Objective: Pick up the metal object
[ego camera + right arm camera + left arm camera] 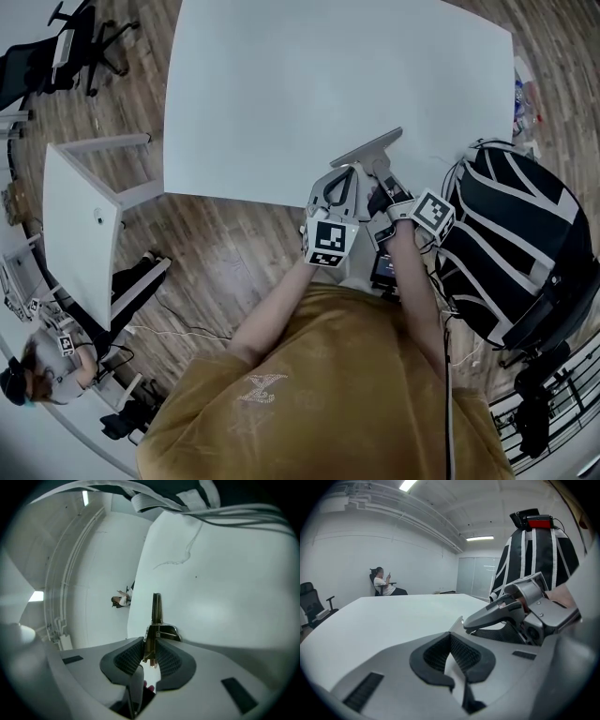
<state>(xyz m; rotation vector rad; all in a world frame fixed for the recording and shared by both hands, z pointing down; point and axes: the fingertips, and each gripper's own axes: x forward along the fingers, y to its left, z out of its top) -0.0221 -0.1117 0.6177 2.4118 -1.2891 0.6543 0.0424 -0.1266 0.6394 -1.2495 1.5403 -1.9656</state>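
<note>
Metal object (367, 148), white table (281, 84) (wood floor (234, 253)).

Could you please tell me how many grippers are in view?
2. The left gripper is shut and empty over the near edge of the table; the right gripper, beside it, is shut on the metal object. No others show.

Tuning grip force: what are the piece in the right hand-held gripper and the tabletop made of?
Piece: seemingly metal, thin, glossy glints, grey-brassy tint; alloy unclear.
Tabletop: smooth matte white, no grain; probably laminate or painted board.
</note>
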